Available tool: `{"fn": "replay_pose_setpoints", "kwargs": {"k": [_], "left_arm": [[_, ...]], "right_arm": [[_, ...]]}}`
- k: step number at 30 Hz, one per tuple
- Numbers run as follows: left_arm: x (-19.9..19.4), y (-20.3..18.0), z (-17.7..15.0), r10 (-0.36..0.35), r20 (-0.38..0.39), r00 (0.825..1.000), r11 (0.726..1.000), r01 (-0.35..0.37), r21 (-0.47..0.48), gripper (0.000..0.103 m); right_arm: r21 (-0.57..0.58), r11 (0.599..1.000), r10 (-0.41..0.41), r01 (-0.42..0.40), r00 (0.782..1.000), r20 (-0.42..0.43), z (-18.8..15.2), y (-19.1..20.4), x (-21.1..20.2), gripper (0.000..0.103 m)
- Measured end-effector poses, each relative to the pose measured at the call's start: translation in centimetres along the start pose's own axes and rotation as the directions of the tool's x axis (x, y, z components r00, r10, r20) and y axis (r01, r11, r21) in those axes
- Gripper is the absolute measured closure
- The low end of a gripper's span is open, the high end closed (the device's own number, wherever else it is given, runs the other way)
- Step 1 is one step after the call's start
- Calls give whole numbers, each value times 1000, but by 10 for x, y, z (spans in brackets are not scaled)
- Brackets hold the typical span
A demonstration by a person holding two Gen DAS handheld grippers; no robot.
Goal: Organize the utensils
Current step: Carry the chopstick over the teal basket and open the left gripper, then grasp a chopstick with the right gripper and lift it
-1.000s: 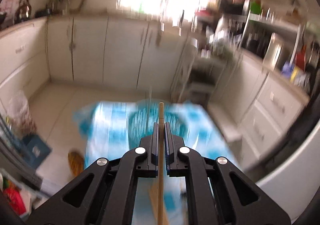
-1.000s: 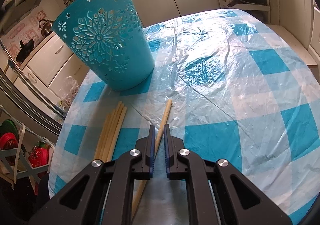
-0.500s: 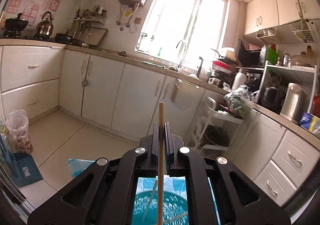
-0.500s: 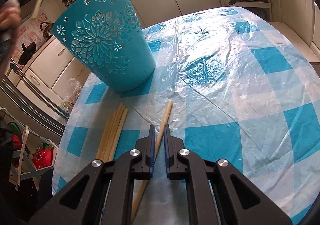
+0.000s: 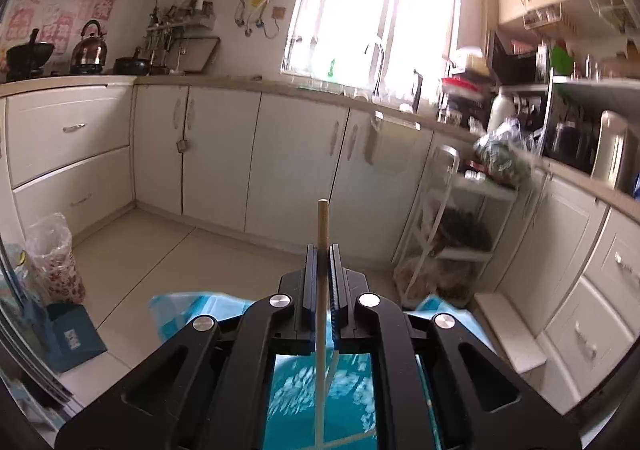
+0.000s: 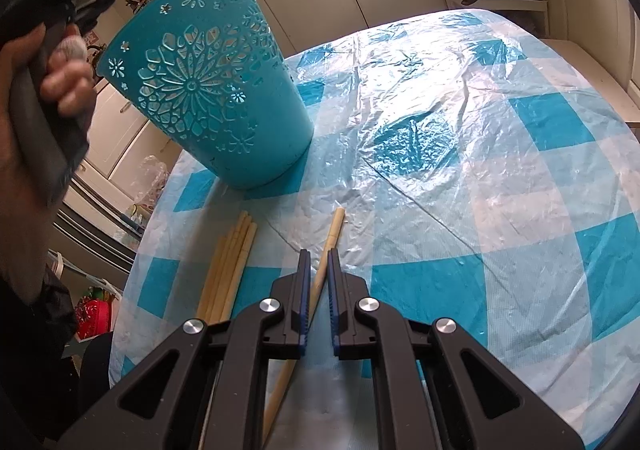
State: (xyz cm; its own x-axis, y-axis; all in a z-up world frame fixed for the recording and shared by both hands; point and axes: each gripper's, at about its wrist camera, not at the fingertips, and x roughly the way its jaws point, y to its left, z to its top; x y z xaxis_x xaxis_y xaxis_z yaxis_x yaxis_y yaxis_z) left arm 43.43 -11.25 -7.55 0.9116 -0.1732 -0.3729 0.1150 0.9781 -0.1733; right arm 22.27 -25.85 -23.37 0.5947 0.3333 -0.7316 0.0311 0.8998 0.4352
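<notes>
Chopsticks dominate this kitchen scene. One pale wooden chopstick [image 5: 322,234] stands upright, clamped between the closed jaws of the left gripper [image 5: 322,266], its lower end reaching into the turquoise plastic basket with cut-out flower pattern [image 6: 208,97] seen below through the gripper frame. That basket stands on a round table under a blue-and-white checked plastic cloth [image 6: 460,153]. The right gripper [image 6: 318,270], jaws nearly together and holding nothing, hovers over a single wooden chopstick [image 6: 330,240] lying on the cloth. A bundle of wooden chopsticks [image 6: 232,262] lies just beside it, nearer the table's edge. A person's hand [image 6: 52,89] grips the left tool's handle beside the basket's rim.
</notes>
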Motion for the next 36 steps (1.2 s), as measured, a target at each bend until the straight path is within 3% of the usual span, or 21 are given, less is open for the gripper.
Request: {"fn": "replay_pose_setpoints", "kwargs": {"k": [3, 5, 6, 7, 9, 15, 18, 21, 25, 32, 36], "left_arm": [[-4, 5, -15, 8, -62, 998, 1000, -7, 17, 95], [-15, 10, -24, 12, -77, 997, 1000, -10, 24, 87], [-26, 14, -29, 17, -77, 997, 1000, -15, 27, 72], [-38, 20, -35, 26, -70, 997, 999, -24, 26, 50], [-67, 36, -50, 65, -36, 997, 998, -64, 20, 34], [-113, 72, -96, 128, -51, 990, 992, -129, -11, 27], [-108, 93, -123, 140, -117, 983, 987, -147, -60, 26], [-90, 102, -147, 142, -203, 969, 987, -153, -42, 26], [-77, 110, -159, 97, -283, 954, 990, -121, -68, 26], [-74, 103, -165, 62, -301, 952, 995, -82, -56, 22], [-72, 101, -164, 51, -311, 949, 995, -74, -63, 22]], "right_arm": [[-8, 1000, -5, 5, 1000, 1, -1, 1, 0, 94], [-16, 1000, -8, 8, 1000, 2, -1, 2, 0, 94], [-22, 1000, -10, 10, 1000, 3, -1, 2, 0, 94], [-25, 1000, -13, 13, 1000, 3, -1, 3, 0, 94], [-34, 999, -27, 28, 1000, 4, -2, 6, -1, 94], [-55, 996, -71, 71, 997, 3, -4, 10, -3, 94], [-56, 994, -95, 95, 995, 3, -3, 12, -2, 94], [-44, 992, -115, 114, 993, -3, -1, 13, -1, 94], [-42, 986, -161, 160, 987, -1, 0, 17, 1, 94], [-158, 943, -294, 294, 956, 25, -2, 38, 9, 95], [-196, 936, -295, 292, 955, 13, -4, 40, 7, 95]]}}
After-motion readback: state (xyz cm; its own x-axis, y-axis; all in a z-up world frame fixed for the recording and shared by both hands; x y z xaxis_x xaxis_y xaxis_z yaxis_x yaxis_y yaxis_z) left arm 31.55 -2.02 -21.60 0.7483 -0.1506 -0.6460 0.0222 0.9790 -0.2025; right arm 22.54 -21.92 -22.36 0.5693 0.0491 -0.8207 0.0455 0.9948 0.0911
